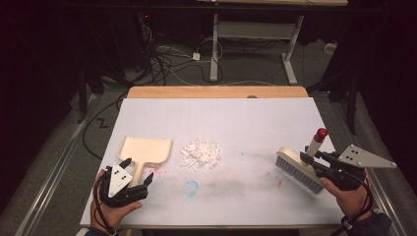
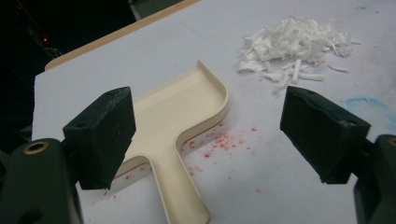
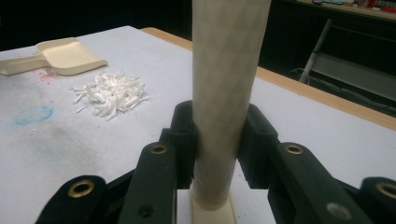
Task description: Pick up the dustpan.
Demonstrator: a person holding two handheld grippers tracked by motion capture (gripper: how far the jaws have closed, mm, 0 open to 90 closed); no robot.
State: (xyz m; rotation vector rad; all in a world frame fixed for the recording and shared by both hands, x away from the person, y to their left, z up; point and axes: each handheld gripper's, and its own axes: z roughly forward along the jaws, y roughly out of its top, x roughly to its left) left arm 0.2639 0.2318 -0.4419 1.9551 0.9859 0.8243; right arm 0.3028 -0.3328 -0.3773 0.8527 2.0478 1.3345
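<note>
The right gripper (image 1: 309,158) has its jaws clamped on the cream handle of a grey-bristled hand brush (image 1: 297,169) at the white surface's (image 1: 255,123) right side. The left gripper's (image 1: 136,176) jaws stand apart around the cream plastic dustpan's (image 1: 145,150) handle. A heap of white paper shreds (image 1: 200,154) lies between brush and dustpan, with nothing between it and either.

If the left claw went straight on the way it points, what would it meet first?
Probably the dustpan: its handle lies between the open left claw jaws, pan ahead. Depth is unclear.
</note>
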